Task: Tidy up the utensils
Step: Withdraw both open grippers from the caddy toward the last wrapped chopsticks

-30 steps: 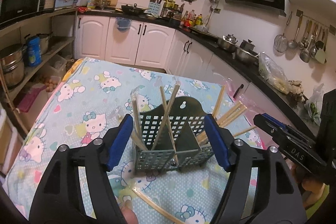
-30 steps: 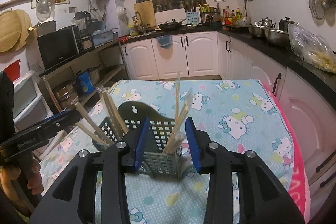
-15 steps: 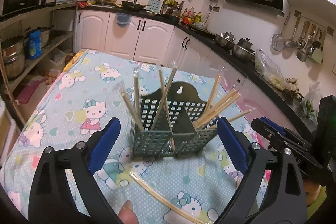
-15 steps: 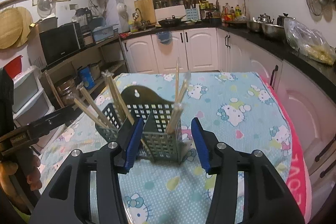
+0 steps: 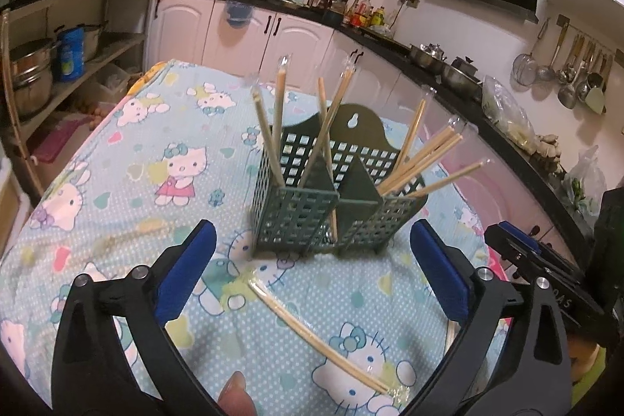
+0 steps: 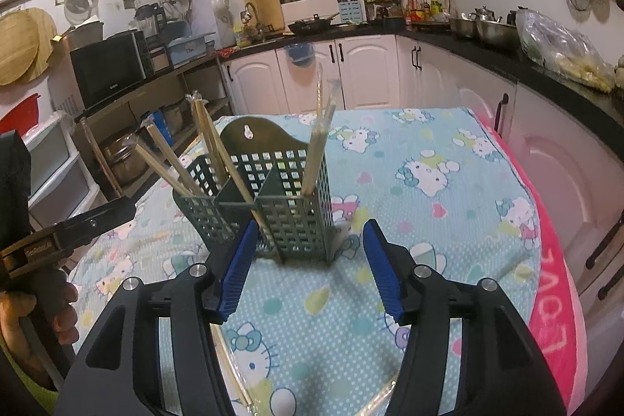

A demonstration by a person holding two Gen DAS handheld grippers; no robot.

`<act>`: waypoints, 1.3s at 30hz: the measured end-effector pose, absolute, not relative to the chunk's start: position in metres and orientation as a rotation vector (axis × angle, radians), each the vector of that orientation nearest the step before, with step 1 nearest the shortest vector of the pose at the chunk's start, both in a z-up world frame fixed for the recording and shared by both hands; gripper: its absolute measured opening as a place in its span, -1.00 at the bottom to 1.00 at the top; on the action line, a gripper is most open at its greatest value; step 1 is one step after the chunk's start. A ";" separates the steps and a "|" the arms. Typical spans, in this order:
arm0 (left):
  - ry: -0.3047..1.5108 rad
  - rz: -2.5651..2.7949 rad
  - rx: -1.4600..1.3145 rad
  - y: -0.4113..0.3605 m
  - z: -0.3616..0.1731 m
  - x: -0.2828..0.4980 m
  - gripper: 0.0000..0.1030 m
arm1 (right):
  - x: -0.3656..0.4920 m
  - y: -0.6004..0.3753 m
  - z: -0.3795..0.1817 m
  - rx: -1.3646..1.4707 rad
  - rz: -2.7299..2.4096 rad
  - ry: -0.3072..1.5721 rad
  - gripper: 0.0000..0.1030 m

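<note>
A dark green slotted utensil holder [image 5: 335,205] stands upright on the Hello Kitty tablecloth [image 5: 128,158], with several wrapped wooden chopsticks [image 5: 425,158] leaning in its compartments. My left gripper [image 5: 312,271] is open and empty, just in front of the holder. A wrapped chopstick pair [image 5: 316,332] lies on the cloth between its fingers. In the right wrist view the holder [image 6: 273,205] stands ahead of my right gripper [image 6: 308,268], which is open and empty. A wrapped chopstick [image 6: 230,373] lies under its left finger.
The table's right edge has a pink towel [image 6: 553,283]. Kitchen cabinets [image 6: 351,73] and a counter with pots stand beyond. A shelf with pots [image 5: 35,73] is at the left. The other gripper shows at the right edge of the left wrist view [image 5: 546,271].
Both grippers have pulled back from the holder and opened wider. The right gripper let go of the chopsticks it held in the holder's right compartment. The holder stays in place.
</note>
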State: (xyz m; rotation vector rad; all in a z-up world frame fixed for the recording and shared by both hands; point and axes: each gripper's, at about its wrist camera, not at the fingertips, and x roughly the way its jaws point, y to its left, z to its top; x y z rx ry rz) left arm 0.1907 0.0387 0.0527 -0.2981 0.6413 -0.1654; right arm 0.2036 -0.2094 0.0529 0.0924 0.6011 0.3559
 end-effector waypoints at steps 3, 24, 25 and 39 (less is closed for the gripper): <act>0.660 -0.162 -0.304 0.041 0.046 0.188 0.77 | 0.200 -0.211 0.047 0.099 0.355 0.615 0.06; 0.812 -0.176 -0.342 0.035 -0.011 0.177 0.77 | 0.179 -0.230 0.004 0.141 0.314 0.708 0.07; 0.818 -0.178 -0.341 0.033 -0.013 0.176 0.77 | 0.178 -0.233 0.001 0.147 0.310 0.715 0.07; 0.919 -0.199 -0.357 0.016 -0.048 0.184 0.77 | 0.172 -0.266 -0.040 0.191 0.238 0.821 0.07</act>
